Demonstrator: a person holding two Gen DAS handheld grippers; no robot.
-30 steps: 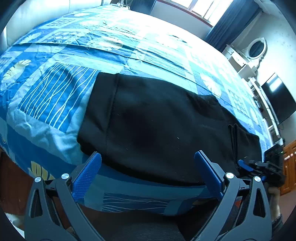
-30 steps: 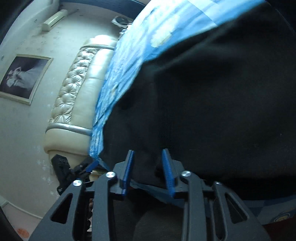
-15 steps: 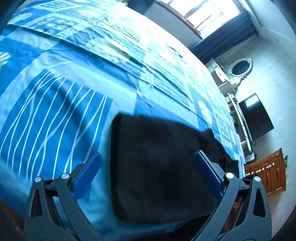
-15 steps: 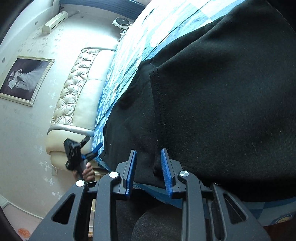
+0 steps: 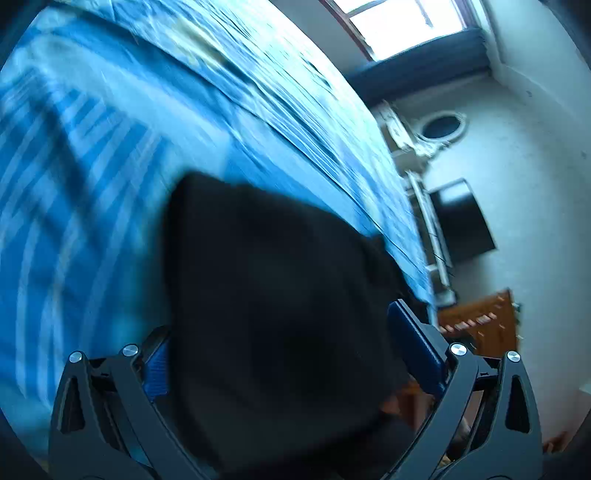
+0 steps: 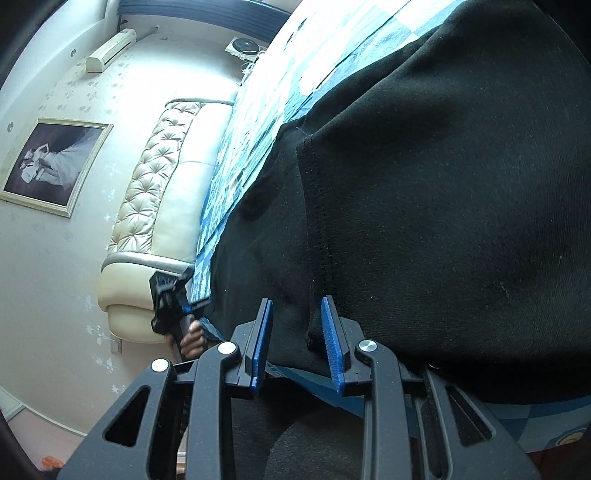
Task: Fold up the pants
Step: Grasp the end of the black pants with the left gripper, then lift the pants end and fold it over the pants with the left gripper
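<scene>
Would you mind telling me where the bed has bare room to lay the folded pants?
Free: the blue patterned quilt left of and beyond the black fabric pants, toward the window. Crowded: the near bed edge, where the pants and both claws sit.

Bed with blue patchwork quilt (image 5: 92,184), cream tufted headboard (image 6: 162,192). Framed photo (image 6: 51,166) and AC unit (image 6: 110,50) on pale wall. Bright window (image 5: 410,26), dark curtain (image 5: 417,74), wall TV (image 5: 461,221), oval mirror (image 5: 441,127), wooden cabinet (image 5: 480,328).

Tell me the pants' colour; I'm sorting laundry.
Black pants, plain with no pattern, clearest in the right wrist view.
</scene>
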